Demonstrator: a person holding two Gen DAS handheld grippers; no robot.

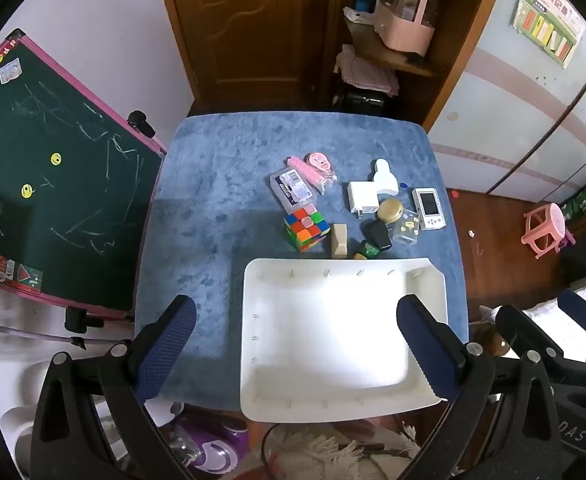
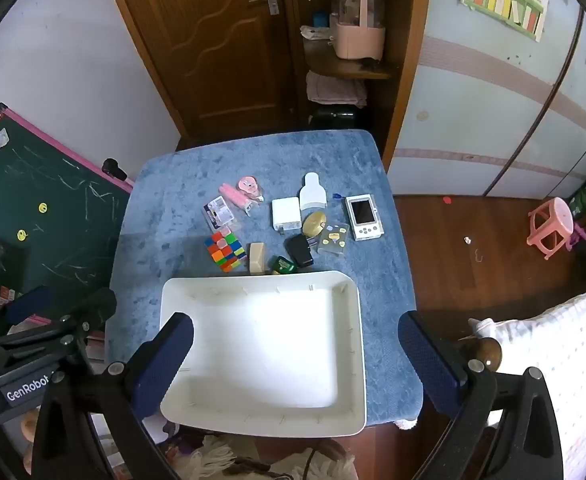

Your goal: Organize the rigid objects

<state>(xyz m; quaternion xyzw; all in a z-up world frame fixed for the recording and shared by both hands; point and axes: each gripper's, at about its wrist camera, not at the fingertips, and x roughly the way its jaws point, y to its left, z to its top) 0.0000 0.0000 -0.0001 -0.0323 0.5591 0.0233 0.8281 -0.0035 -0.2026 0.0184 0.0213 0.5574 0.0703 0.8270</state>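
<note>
An empty white tray [image 1: 253,320] [image 2: 353,360] sits at the near edge of a blue-covered table [image 1: 213,184] [image 2: 173,200]. Beyond it lie several small objects: a colour cube [image 1: 306,227] [image 2: 225,250], a beige block [image 1: 339,241] [image 2: 256,258], a black adapter [image 1: 377,234] [image 2: 299,251], a white charger [image 1: 363,197] [image 2: 286,213], a white handheld console [image 1: 429,208] [image 2: 363,217], a clear box [image 1: 291,190] [image 2: 220,211] and pink items [image 1: 313,168] [image 2: 243,194]. My left gripper [image 1: 297,348] and right gripper [image 2: 295,360] are both open and empty, high above the tray.
A green chalkboard [image 1: 53,184] [image 2: 33,208] leans left of the table. A wooden door [image 1: 253,28] and shelf with a pink basket [image 1: 407,24] [image 2: 359,36] stand behind. A pink stool [image 1: 545,230] [image 2: 551,226] is on the floor at right.
</note>
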